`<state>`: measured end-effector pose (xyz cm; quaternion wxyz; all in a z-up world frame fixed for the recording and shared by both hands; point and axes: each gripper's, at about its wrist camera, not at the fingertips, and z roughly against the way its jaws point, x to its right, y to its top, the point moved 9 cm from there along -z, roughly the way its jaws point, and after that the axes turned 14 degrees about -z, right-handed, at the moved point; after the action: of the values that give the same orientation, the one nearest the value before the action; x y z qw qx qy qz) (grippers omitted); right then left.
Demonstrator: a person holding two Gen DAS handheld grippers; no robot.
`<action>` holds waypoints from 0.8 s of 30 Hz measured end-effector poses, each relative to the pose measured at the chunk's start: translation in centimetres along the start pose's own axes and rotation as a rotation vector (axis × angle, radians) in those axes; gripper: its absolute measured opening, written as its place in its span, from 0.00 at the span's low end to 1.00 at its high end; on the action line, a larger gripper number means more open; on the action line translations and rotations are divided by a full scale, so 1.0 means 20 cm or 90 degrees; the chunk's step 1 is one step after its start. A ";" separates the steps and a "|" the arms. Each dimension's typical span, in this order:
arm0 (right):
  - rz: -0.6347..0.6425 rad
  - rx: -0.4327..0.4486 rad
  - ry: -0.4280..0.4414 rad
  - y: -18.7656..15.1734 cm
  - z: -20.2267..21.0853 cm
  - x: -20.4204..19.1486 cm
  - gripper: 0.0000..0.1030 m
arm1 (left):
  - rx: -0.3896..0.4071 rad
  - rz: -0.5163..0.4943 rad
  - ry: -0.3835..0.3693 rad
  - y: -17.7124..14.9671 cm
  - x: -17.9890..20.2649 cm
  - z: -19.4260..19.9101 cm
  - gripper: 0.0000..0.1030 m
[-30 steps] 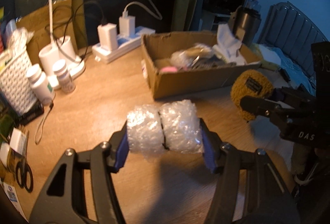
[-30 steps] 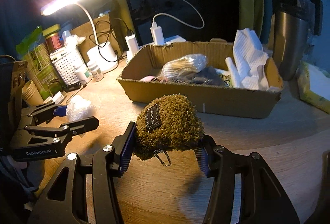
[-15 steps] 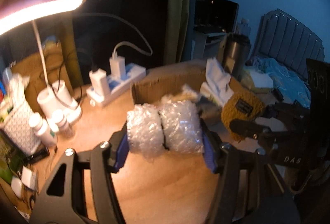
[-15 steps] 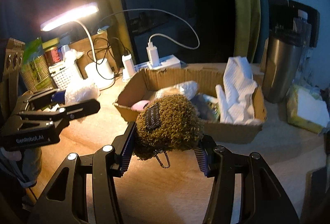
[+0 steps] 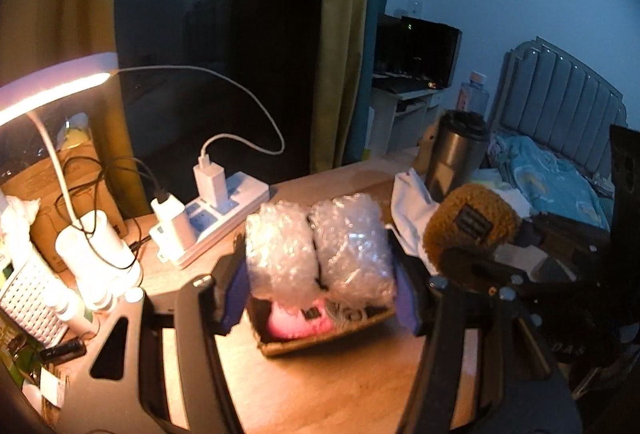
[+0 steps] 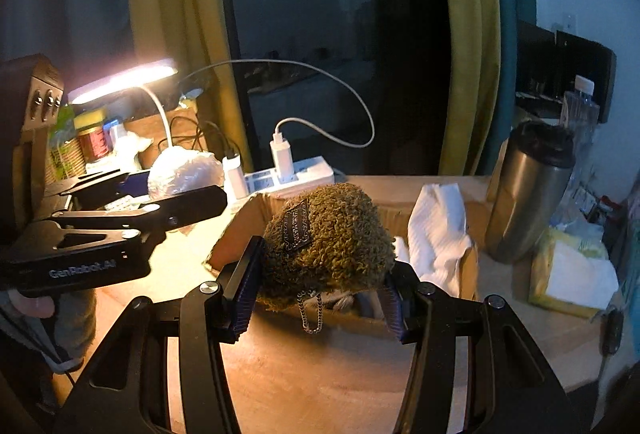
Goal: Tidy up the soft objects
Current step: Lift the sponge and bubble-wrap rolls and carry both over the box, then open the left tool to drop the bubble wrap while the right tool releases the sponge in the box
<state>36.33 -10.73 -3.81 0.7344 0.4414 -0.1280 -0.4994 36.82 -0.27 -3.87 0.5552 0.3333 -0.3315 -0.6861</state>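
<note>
My left gripper [image 5: 320,274] is shut on a roll of clear bubble wrap [image 5: 320,250] and holds it in the air over the near edge of an open cardboard box [image 5: 320,338]. My right gripper [image 6: 320,274] is shut on a brown fuzzy pouch [image 6: 328,238] with a dark label and a small chain, held above the same box [image 6: 236,230]. The pouch [image 5: 472,226] shows at the right in the left wrist view. The bubble wrap [image 6: 184,172] and left gripper [image 6: 120,194] show at the left in the right wrist view. A pink soft item [image 5: 296,322] and white cloth [image 6: 440,234] lie in the box.
A lit desk lamp [image 6: 124,78], a white power strip with chargers [image 5: 216,210], bottles and a white basket [image 5: 28,294] stand at the left on the wooden desk [image 5: 320,386]. A steel tumbler [image 6: 528,190] and a yellow tissue pack [image 6: 568,274] stand right of the box.
Both grippers have risen and moved forward with their loads, from low in front of the box to over its near side. Their grips have not changed.
</note>
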 end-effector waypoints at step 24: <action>-0.019 -0.030 -0.034 0.09 -0.30 0.10 0.54 | -0.109 0.077 -0.041 -0.18 -0.13 -0.50 0.78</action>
<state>42.17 -9.16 -6.41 0.7331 0.4127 -0.1292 -0.5250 43.52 2.02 -12.06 0.6112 0.2416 -0.3088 -0.6875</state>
